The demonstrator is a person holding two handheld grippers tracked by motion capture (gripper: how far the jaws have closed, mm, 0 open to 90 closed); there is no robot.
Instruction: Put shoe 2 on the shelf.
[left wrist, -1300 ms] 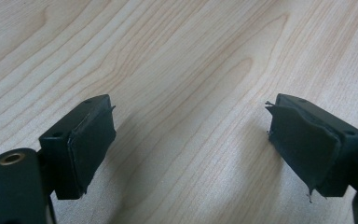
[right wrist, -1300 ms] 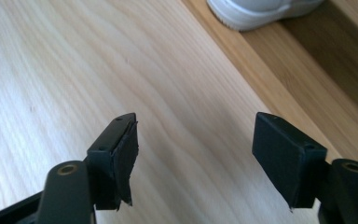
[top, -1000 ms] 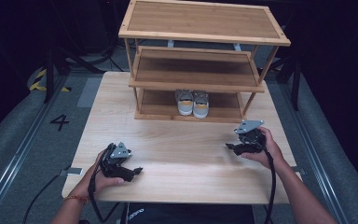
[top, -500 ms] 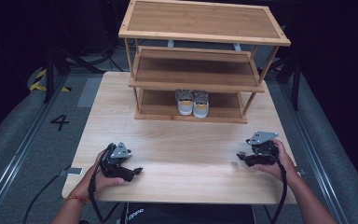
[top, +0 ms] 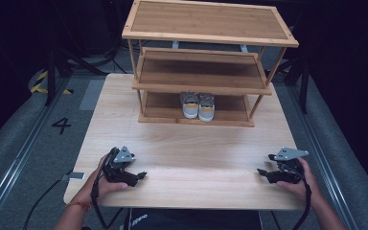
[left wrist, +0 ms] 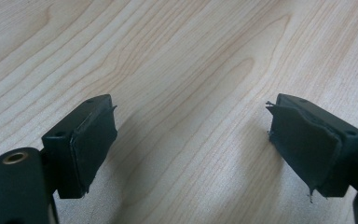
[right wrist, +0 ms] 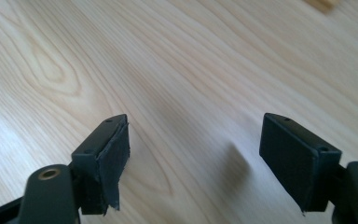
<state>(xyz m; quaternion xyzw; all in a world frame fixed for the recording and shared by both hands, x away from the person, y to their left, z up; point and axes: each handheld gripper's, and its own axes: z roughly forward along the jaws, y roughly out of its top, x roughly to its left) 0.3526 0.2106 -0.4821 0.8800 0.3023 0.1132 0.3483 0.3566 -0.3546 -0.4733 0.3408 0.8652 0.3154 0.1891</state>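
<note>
A pair of small grey and yellow shoes (top: 198, 105) stands side by side on the bottom shelf of a three-tier wooden rack (top: 206, 76) at the back of the table. My left gripper (top: 136, 176) rests low over the table's front left, held in a hand, jaws wide apart with bare wood between the pads (left wrist: 91, 144). My right gripper (top: 263, 173) sits near the front right edge, open too, its pads (right wrist: 114, 156) apart over bare wood. Both grippers are far from the shoes.
The light wooden table (top: 191, 158) spreads between the rack and the hands. Black cables trail from both grippers off the front edge. A grey floor with a painted 4 (top: 61, 125) lies to the left, and dark stands sit behind the rack.
The right hand has drawn its gripper back and to the right, toward the table's front right corner. The left gripper has stayed where it was.
</note>
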